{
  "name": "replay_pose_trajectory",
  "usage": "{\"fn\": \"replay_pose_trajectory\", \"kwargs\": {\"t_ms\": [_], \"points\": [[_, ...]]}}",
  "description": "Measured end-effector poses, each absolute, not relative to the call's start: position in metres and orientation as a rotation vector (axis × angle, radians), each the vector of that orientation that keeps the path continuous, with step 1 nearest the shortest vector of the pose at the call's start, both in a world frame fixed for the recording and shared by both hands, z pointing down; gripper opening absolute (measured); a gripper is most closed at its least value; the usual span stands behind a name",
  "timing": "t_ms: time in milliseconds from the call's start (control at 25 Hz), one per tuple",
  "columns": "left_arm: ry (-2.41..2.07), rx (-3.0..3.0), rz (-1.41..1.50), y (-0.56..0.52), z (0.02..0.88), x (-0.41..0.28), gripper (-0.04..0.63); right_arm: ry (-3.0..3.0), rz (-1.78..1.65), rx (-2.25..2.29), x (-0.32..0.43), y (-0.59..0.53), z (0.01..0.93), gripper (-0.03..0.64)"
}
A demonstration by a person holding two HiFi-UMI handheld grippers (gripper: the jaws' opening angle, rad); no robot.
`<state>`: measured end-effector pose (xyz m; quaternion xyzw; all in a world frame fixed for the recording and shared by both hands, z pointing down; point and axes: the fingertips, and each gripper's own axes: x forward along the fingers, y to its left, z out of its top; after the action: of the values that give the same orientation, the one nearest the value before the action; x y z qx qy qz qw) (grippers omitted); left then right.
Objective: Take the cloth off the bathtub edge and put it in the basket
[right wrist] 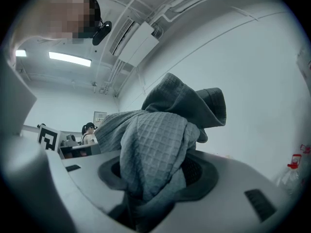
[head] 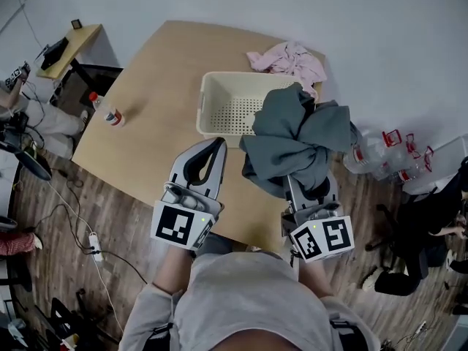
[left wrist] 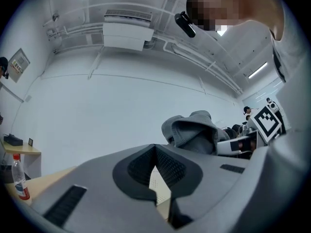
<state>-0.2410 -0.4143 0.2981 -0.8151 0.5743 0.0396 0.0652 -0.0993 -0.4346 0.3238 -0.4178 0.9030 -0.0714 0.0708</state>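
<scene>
Left gripper (head: 216,149) pressed together, empty. Right gripper (head: 310,190) pinches a bunched fold of grey cloth (head: 292,141), held above the basket's (head: 219,86) 4 o'clock corner. Judged soft, light, limp: it drapes and could snag the rim.

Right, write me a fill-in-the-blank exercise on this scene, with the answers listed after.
1. The right tongs are shut on a ___ cloth.
2. The garment lying on the table beyond the basket is ___.
3. The left tongs are shut and hold ___.
4. The bottle near the table's left edge in the head view has a ___ cap.

Missing words: grey; pink; nothing; red.
</scene>
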Motion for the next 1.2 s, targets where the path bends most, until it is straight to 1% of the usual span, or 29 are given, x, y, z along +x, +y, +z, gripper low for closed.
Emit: {"fn": "replay_pose_trajectory", "kwargs": {"t_ms": [360, 760, 1200], "points": [[1.622, -2.557, 0.125, -0.472, 0.300, -0.278, -0.003, 2.650, -0.198, -1.385, -0.137, -0.474, 0.316, 0.218], [1.506, -2.645, 0.116, -0.511, 0.307, -0.313, -0.003, 2.586, -0.155, -1.473, -0.176, -0.508, 0.311, 0.218], [1.425, -2.764, 0.130, -0.545, 0.332, -0.337, -0.003, 2.592, -0.154, -1.562, -0.197, -0.561, 0.316, 0.218]]}}
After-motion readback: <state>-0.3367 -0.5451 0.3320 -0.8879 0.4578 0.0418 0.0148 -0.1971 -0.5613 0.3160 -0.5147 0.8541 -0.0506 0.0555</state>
